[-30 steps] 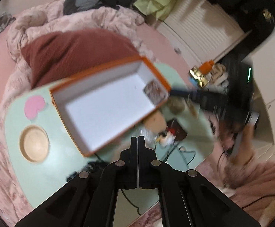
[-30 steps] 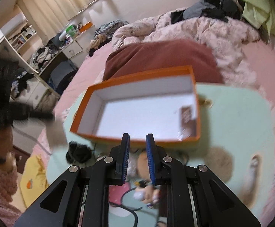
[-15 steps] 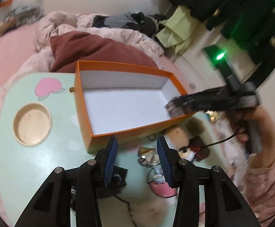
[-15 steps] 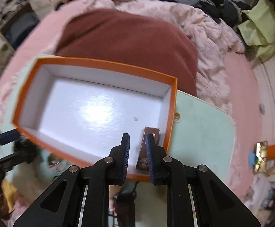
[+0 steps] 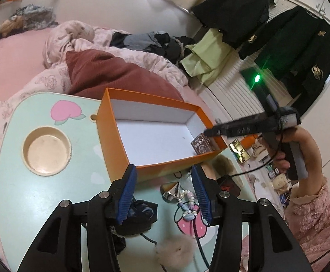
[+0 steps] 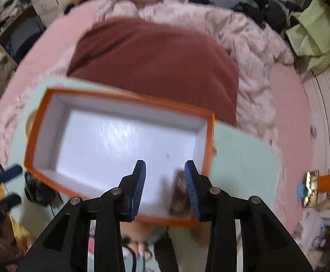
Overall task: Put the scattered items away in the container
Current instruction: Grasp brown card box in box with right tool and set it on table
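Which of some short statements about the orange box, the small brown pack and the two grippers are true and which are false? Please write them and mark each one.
1. The small brown pack lies inside the orange box. True.
2. The right gripper is shut on the brown pack. False: its fingers have just been opening and stand apart, with the pack at the right-hand one; no pad presses on it.
3. The left gripper holds the bead string. False: it is open and holds nothing; the beads lie on the green table.
4. The box stands on the green table. True.
5. The box is full of items. False: only the brown pack is in it.
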Action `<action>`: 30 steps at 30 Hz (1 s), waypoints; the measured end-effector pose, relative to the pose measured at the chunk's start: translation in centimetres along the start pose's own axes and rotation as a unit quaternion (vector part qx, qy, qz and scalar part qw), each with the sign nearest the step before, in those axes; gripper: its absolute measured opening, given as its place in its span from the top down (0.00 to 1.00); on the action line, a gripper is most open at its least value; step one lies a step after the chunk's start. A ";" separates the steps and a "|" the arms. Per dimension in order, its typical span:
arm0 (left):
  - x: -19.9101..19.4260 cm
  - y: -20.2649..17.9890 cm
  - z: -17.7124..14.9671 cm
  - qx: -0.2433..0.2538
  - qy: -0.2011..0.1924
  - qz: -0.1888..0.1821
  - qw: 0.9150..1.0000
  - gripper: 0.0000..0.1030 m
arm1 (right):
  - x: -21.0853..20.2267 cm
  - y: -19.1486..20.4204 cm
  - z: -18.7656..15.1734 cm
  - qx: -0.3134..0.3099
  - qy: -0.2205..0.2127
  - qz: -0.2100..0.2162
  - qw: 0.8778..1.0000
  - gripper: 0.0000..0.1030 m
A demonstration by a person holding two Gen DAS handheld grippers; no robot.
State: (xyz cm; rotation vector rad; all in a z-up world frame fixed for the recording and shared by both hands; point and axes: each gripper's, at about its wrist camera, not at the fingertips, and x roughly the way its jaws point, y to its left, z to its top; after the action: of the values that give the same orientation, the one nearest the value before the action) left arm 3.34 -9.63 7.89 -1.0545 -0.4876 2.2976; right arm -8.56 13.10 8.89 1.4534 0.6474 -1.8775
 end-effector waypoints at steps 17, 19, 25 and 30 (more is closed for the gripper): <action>-0.3 0.7 -0.9 -0.015 -0.008 -0.011 1.000 0.53 | 0.8 1.6 -0.1 -0.016 0.015 0.023 0.999 0.55; -0.2 0.7 -1.0 -0.016 -0.008 -0.012 1.000 0.53 | 2.0 2.3 0.1 -0.028 0.033 0.016 0.999 0.55; 0.2 0.9 -1.1 -0.022 -0.001 -0.011 1.000 0.53 | 5.1 2.3 0.5 -0.012 0.068 -0.006 0.998 0.47; 0.4 0.9 -1.2 -0.028 0.001 -0.006 1.000 0.53 | 5.4 2.4 0.1 -0.022 0.061 0.026 0.998 0.78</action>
State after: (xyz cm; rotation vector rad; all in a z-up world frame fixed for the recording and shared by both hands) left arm 3.78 -10.00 6.39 -1.0773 -0.5585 2.2841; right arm -7.62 10.38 3.72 1.5503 0.6977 -1.7342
